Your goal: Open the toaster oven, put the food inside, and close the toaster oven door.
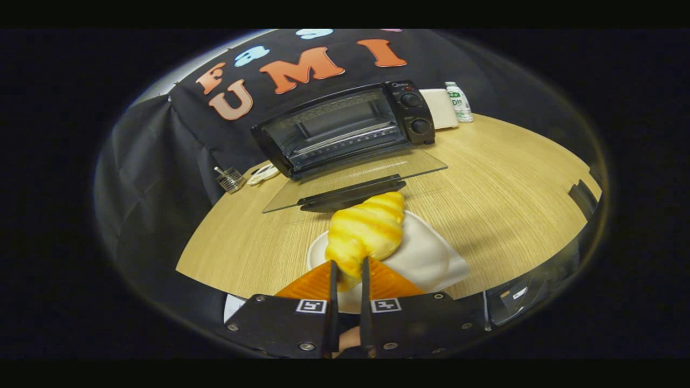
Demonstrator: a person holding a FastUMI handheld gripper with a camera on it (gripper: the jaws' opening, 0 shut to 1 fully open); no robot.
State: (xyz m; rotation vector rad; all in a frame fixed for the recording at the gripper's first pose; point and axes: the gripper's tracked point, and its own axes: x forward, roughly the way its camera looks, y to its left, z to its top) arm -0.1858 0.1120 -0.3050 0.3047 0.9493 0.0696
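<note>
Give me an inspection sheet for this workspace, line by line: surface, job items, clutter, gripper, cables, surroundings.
Surface: wooden table, round-edged.
Job's things: toaster oven, glass door folded down open, nothing visible inside; croissant over a white plate.
Clutter: bottle, white box, small wire basket, white object beside it.
Gripper: gripper shut on the croissant's near end.
Cables: nothing seen.
Surroundings: black cloth wall.

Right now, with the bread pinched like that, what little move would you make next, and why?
Probably lift the croissant a little off the white plate and carry it toward the toaster oven. The gripper has both fingers pressed on the croissant's near end, and the oven's glass door already lies folded down open on the table, just beyond the plate.
</note>
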